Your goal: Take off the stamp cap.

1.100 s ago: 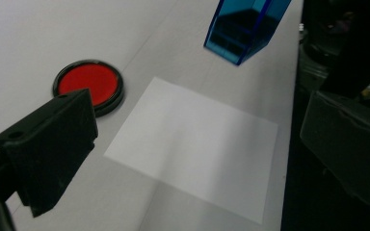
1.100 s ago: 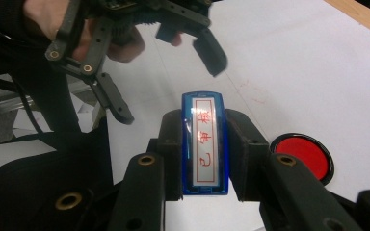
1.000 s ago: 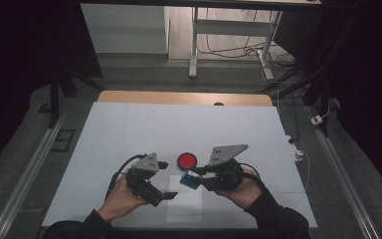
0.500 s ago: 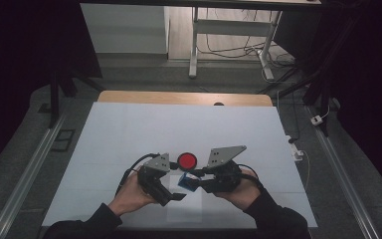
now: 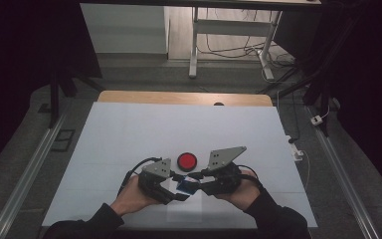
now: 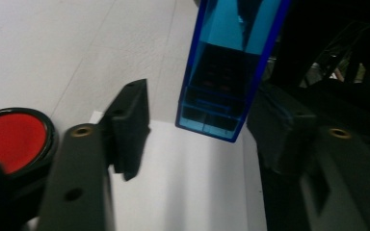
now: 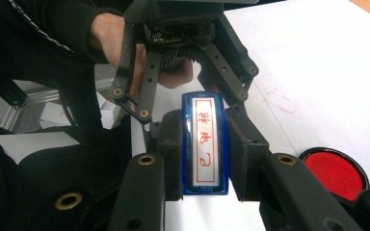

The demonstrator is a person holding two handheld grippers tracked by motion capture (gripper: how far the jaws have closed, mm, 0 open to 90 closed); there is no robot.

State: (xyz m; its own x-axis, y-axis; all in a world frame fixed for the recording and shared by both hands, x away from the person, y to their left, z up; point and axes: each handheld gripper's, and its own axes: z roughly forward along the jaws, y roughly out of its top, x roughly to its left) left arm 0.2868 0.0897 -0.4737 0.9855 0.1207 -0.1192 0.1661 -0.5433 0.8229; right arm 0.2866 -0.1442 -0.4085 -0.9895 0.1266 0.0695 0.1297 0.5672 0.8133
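Observation:
A clear blue box (image 7: 205,144) with a white label and red characters is clamped between the pads of my right gripper (image 7: 205,159), which is shut on it. In the high view the blue box (image 5: 186,186) hangs between both grippers just above the table. My left gripper (image 6: 204,130) faces it end-on, and its jaws have just been closing around the box's far end (image 6: 217,96). A gap still shows beside its left pad (image 6: 130,125), so it stands open. My left gripper (image 7: 195,103) straddles the box tip in the right gripper view.
A round red button (image 5: 187,161) in a black rim sits on the white table (image 5: 129,134) just beyond the grippers. A white paper sheet (image 5: 184,216) lies under them near the front edge. Metal rails run along both table sides.
My left gripper has shifted right toward the right gripper, and its jaws have narrowed around the blue box's end. The right gripper has kept still with the box.

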